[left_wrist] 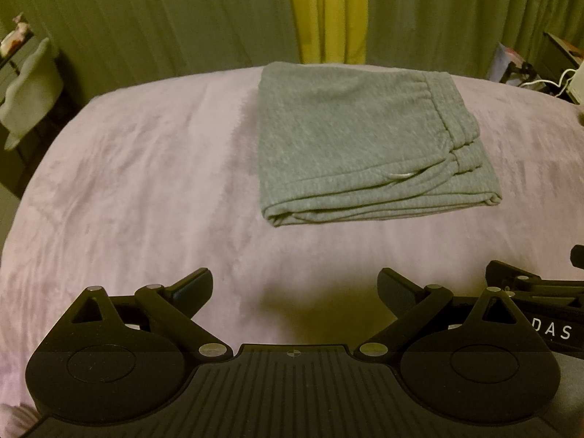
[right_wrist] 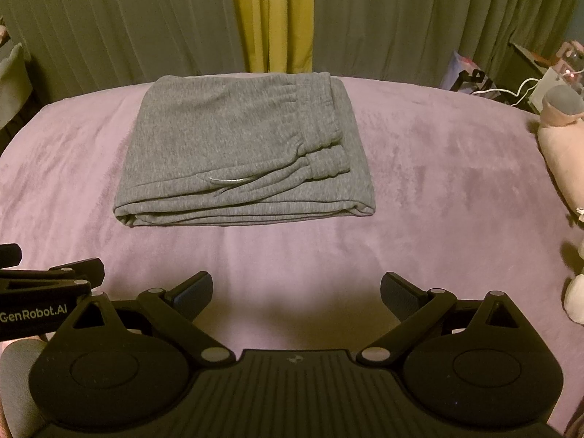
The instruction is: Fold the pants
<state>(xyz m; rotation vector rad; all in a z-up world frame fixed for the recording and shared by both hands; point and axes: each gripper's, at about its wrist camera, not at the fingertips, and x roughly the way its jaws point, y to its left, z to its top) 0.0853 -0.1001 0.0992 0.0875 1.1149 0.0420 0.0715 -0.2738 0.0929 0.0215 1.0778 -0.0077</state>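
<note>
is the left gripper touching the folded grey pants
Apart. The left wrist view shows the left gripper with jaws open and a wide strip of bare pink blanket between it and the near edge of the folded pants.

We see heathered grey pants (right_wrist: 233,146) at the centre of the frame, flecked light and dark, with a pale drawstring tip (right_wrist: 228,181) showing near their lower edge. Under them we've got a lilac blanket (right_wrist: 419,182), plain and slightly mottled. Along the top, olive-green curtains (right_wrist: 109,18) with a bright yellow strip (right_wrist: 273,18) upper middle. At the right edge, a pale pink plush toy (right_wrist: 562,149). Both tools, left (left_wrist: 295,286) and right (right_wrist: 296,290), are matte black across the bottom.
</note>
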